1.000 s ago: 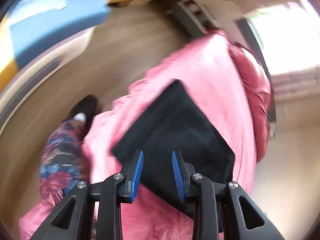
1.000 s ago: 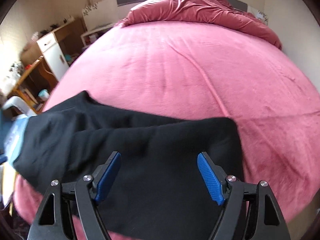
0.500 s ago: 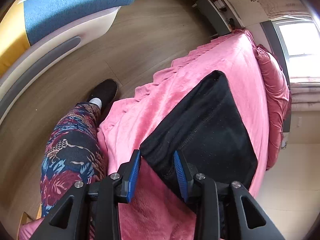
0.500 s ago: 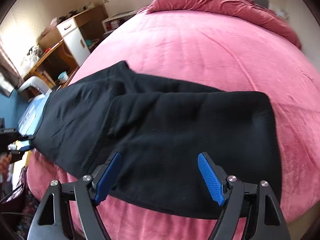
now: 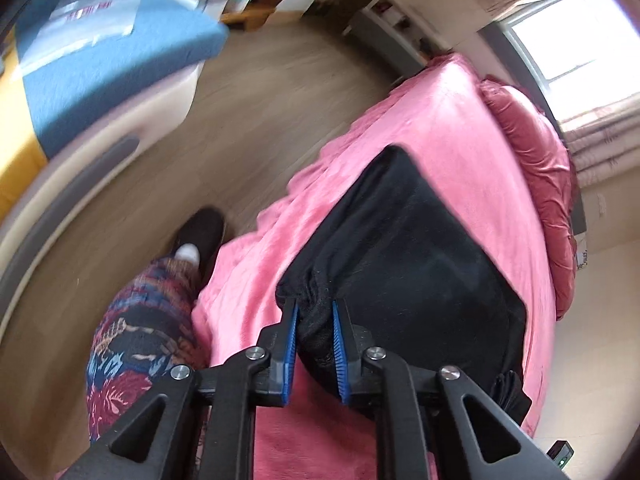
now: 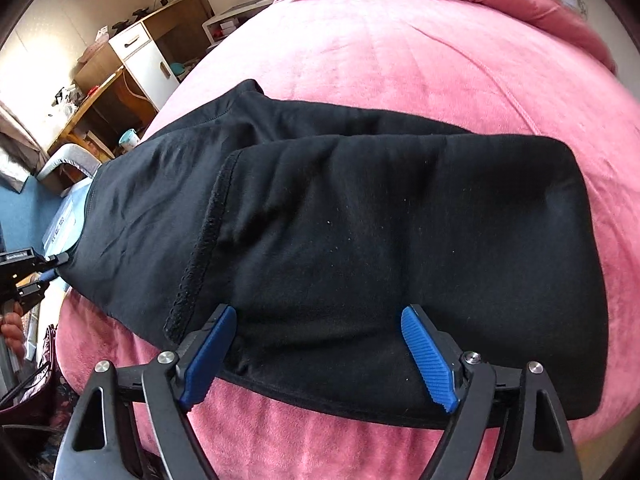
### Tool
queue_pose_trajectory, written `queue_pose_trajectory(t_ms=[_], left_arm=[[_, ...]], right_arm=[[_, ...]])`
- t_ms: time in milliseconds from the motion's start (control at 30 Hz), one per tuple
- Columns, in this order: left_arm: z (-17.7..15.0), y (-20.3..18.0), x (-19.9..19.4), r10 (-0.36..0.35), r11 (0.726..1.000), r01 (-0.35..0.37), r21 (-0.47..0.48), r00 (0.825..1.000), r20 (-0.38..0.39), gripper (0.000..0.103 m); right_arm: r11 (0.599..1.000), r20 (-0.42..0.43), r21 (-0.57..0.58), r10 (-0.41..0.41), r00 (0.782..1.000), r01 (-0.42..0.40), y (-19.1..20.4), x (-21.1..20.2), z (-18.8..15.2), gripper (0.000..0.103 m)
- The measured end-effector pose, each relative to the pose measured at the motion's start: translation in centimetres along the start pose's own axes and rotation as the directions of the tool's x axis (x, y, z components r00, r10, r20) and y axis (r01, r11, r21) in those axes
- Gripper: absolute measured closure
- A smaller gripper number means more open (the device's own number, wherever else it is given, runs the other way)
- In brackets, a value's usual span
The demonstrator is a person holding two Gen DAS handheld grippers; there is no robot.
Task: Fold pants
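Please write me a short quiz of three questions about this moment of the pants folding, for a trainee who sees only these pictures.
1. True or false: the left gripper is closed on a bunched end of the black pants.
2. Multiple choice: the right gripper is (a) shut on the pants, (b) open above the near edge of the pants, (c) holding the pillow.
3. Fill in: the pants lie on a ____ bed cover.

Key
1. True: black cloth is pinched between the blue pads.
2. b: the blue pads stand wide apart with nothing pinched between them.
3. Pink.
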State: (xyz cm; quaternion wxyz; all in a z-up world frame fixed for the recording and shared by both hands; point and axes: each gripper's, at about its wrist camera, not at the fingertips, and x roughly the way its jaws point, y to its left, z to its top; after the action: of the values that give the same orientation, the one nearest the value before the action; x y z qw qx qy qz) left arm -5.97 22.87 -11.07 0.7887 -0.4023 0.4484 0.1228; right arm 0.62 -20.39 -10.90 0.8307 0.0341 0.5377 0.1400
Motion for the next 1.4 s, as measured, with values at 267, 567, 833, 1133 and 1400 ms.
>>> queue_pose_trajectory(t_ms=[267, 567, 833, 1133, 1400], left_arm=[[-3.9, -12.1, -3.2, -0.120, 0.873, 0.059, 0.485, 0.988, 0.095, 0.089], [-9.9, -18.5, -0.4, -0.062, 0.681, 0.019, 0.732, 0.998, 0.032, 0.089], [-10.6, -18.7, 0.4, -0.048, 0.669, 0.024, 0.743, 0.999, 0.011, 0.089], [-10.9, -18.7, 0.3, -0.059, 0.665, 0.034, 0.746, 0.998, 0.007, 0.089], [-10.6, -17.6, -0.8, -0.112, 0.671, 0.075, 0.737, 0.994, 0.002, 0.089]], right_arm=[[1.000, -0.008, -0.002, 0.002, 1.000, -0.003, 0.0, 0.1, 0.0, 0.016], [1.000, -0.009, 0.007, 0.022, 1.000, -0.022, -0.2, -0.1, 0.0, 0.015], [0.999, -0.007, -0.006, 0.034, 0.999, -0.034, -0.3, -1.0, 0.8, 0.016], [0.959, 0.027, -0.004, 0.285, 0.958, -0.285, 0.7, -2.8, 5.7, 0.016], [0.829, -0.166, -0.163, 0.511, 0.843, -0.535, 11.3, 0.7, 11.7, 0.016]])
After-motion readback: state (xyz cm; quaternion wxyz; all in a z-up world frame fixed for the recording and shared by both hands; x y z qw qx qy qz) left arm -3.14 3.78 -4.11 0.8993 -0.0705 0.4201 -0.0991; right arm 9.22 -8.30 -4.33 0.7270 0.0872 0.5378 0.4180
